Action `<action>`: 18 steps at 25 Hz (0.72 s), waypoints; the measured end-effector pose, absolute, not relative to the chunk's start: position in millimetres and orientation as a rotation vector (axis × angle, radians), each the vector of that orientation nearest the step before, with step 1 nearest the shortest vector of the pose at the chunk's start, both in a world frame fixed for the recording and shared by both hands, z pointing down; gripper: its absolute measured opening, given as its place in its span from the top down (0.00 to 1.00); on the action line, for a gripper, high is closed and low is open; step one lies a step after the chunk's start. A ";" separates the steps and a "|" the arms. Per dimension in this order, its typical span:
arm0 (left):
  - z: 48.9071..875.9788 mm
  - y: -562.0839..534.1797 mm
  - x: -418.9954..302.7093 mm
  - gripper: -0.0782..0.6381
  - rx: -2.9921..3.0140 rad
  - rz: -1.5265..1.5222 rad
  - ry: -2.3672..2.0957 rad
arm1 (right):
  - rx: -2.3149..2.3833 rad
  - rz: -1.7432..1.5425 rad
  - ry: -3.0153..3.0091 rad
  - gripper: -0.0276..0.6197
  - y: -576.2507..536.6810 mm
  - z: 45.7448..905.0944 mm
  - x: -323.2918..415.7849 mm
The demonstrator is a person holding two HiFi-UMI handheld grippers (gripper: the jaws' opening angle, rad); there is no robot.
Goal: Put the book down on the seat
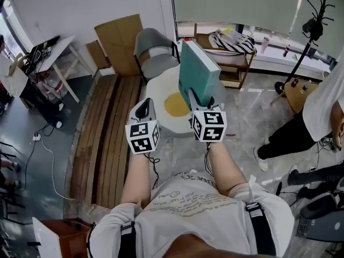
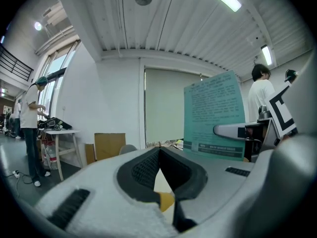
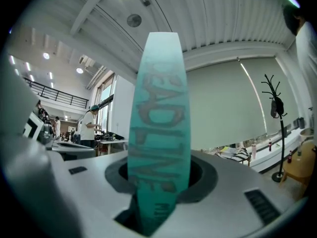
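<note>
A teal book point(image 1: 198, 71) stands upright on edge in my right gripper point(image 1: 196, 105), which is shut on its lower end. In the right gripper view its spine point(image 3: 159, 118) rises straight out of the jaws. Just beyond and below it lies the seat, a white egg-shaped cushion point(image 1: 158, 93) with a yellow centre, on the floor. My left gripper point(image 1: 144, 109) hovers beside the right one, over the cushion's near edge, shut with nothing in it. In the left gripper view its black pads point(image 2: 141, 170) meet at the tips, and the book point(image 2: 214, 115) shows to the right.
A grey chair point(image 1: 153, 50) and cardboard sheets point(image 1: 119, 39) stand behind the cushion. Wooden planks point(image 1: 105, 128) lie along its left. A low shelf point(image 1: 231, 58) and a coat stand point(image 1: 312, 31) are at the back right. A person point(image 1: 312, 122) stands to the right.
</note>
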State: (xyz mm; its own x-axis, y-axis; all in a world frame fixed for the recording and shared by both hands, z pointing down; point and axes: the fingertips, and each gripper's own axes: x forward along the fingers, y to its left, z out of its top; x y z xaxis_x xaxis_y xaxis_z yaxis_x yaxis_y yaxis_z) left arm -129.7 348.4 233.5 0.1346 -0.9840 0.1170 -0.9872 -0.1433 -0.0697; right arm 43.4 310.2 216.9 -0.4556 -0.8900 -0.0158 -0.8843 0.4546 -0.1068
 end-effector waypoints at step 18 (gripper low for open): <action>228.7 210.6 -98.8 0.87 2.347 0.189 -2.072 | -1.559 -0.110 2.653 0.70 177.7 218.6 60.7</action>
State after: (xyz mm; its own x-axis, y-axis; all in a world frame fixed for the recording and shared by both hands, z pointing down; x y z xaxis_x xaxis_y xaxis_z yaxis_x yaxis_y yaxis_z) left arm -98.8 210.6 228.7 0.1200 -0.9884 0.0933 -0.9890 -0.1272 -0.0759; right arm 60.7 177.7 218.6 -0.4858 -0.8739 -0.0177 -0.8694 0.4852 -0.0931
